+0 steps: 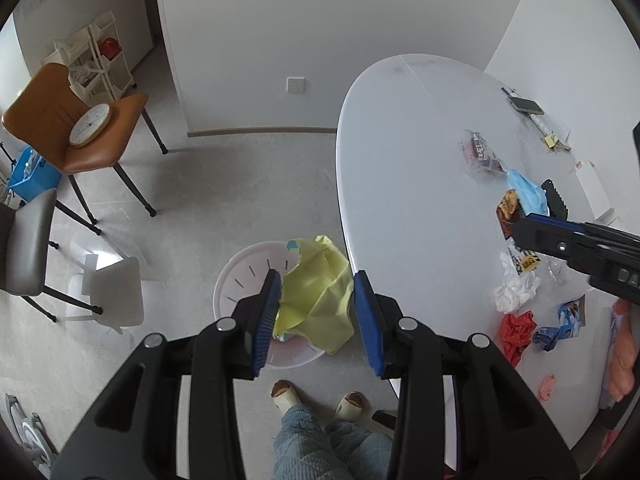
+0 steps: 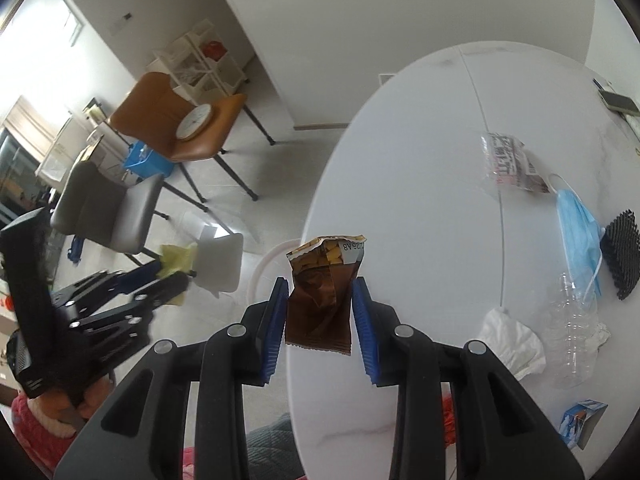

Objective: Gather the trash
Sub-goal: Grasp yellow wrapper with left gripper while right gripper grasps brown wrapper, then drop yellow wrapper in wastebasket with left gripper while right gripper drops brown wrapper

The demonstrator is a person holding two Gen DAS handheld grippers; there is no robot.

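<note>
Our left tongs (image 1: 314, 304) are pinching crumpled pale-yellow paper (image 1: 316, 300); our right tongs (image 2: 320, 312) are pinching a crinkled brown foil wrapper (image 2: 322, 304).

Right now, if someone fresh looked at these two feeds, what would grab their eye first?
Probably the yellow crumpled bag pinched in the left gripper, hanging over the white bin on the floor beside the table. Next, the brown snack wrapper clamped in the right gripper above the near edge of the white oval table. Then the litter on the table: a blue face mask, a clear plastic bottle and white crumpled tissue.
</note>
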